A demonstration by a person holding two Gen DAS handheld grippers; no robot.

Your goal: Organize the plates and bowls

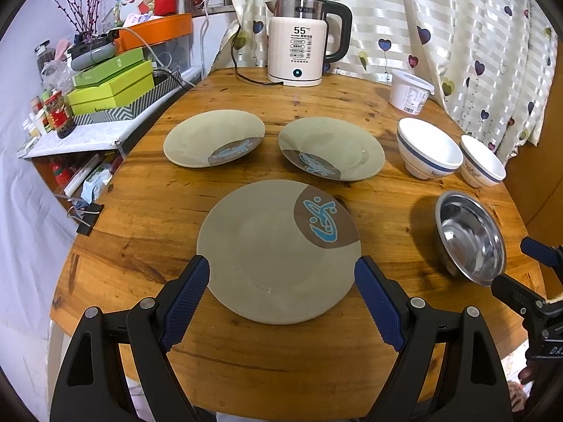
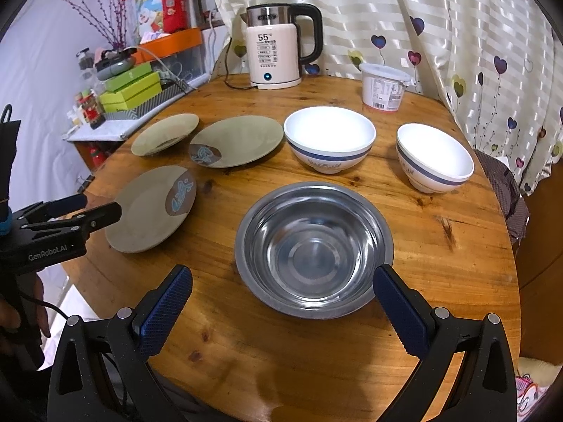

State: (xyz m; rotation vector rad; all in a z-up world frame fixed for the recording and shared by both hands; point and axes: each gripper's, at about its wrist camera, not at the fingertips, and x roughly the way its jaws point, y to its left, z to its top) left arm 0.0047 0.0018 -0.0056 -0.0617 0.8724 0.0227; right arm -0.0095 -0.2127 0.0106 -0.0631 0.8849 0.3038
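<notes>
Now, from my left wrist, my left gripper [image 1: 281,277] hangs wide open and empty over the nearest plate [image 1: 278,251]; stacking hasn't begun. From my right wrist, my right gripper [image 2: 283,290], equally spread, frames the steel bowl [image 2: 313,248]. Next: lower and pinch a rim.

Glossy knotted wood surface [image 2: 440,246], mirror-bright metal bowl [image 2: 313,249], matt glazed plates [image 1: 278,253], glossy white ceramic bowls [image 2: 329,137], textured blue gripper pads [image 2: 165,311].
</notes>
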